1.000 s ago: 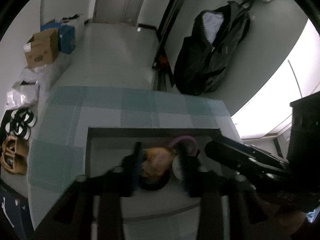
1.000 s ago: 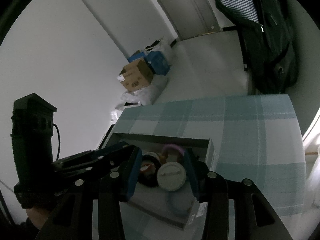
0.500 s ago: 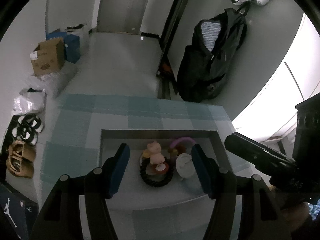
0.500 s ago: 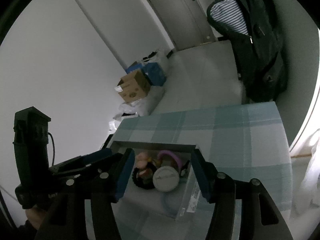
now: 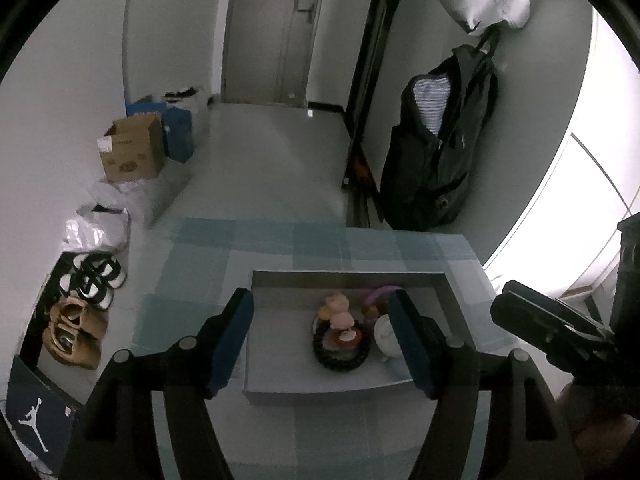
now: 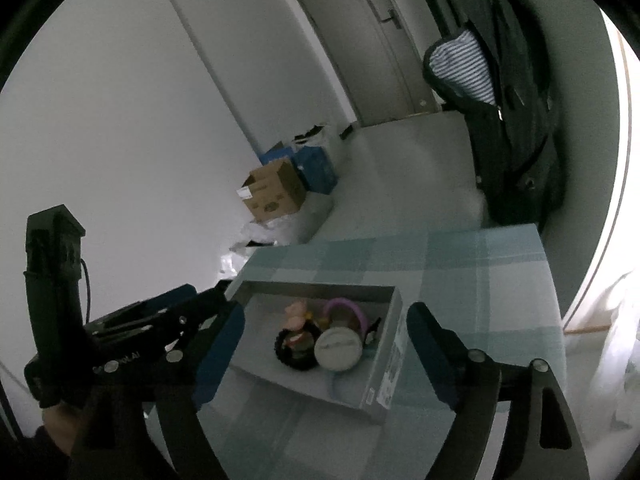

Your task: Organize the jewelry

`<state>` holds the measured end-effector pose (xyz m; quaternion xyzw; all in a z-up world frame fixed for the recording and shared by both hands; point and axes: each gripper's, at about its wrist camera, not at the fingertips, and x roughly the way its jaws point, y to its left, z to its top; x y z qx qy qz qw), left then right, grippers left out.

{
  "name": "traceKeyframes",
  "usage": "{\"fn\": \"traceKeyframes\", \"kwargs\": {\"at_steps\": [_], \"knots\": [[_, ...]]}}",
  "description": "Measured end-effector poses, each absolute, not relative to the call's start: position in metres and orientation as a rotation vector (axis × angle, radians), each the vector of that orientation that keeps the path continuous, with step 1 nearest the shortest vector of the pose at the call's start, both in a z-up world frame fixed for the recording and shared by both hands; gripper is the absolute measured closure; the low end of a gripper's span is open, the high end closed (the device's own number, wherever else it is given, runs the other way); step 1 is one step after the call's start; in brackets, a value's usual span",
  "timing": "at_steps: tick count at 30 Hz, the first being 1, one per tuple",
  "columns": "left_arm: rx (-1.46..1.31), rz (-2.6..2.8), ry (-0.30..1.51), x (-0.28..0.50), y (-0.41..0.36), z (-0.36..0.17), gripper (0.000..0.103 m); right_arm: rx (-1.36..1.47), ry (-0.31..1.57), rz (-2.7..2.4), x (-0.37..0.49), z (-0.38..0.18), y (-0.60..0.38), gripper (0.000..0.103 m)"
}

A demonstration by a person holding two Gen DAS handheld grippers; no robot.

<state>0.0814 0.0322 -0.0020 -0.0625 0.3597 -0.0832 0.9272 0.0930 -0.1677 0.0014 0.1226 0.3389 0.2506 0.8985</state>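
A shallow grey box [image 5: 264,360] [image 6: 394,344] sits on a teal checked cloth. Inside lie a black beaded bracelet [image 5: 341,354] [image 6: 294,350], a small pink figure [image 5: 338,312] [image 6: 296,314], a round white case [image 5: 386,336] [image 6: 338,348] and a purple ring [image 5: 382,292] [image 6: 346,306]. My left gripper [image 5: 322,340] hangs above the box's near side, its jaws opening, nothing pressed between them. My right gripper [image 6: 322,344] hovers over the box from the right, jaws opening wide, pads clear of the items.
The checked tabletop [image 5: 224,256] ends at a far edge. On the floor beyond are a cardboard box [image 5: 132,152], blue boxes, plastic bags and shoes [image 5: 90,280]. A dark jacket [image 5: 436,152] hangs on the wall at right.
Both grippers have lifted and drawn back from the box while their jaws spread apart. The bracelet with the figure and the white case now lie free in the box.
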Motion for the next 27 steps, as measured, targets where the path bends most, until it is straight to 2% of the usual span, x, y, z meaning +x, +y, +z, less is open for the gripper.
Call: {"fn": "traceKeyframes", "kwargs": {"at_steps": [5,10,17,27], "knots": [[-0.094,-0.126,0.719,0.07,0.035,-0.004,0.033,0.232,0.657,0.499,0.079,0.002,-0.171,0.005],[-0.121,-0.101,0.701,0.057,0.042,-0.002,0.031,0.237,0.624,0.511,0.068,0.005,-0.174,0.0],[-0.156,-0.082,0.675,0.046,0.046,0.004,0.026,0.183,0.605,0.509,0.048,0.005,-0.171,0.0],[-0.117,-0.044,0.647,0.033,0.042,0.002,0.025,0.141,0.575,0.516,0.033,0.002,-0.166,0.0]]}}
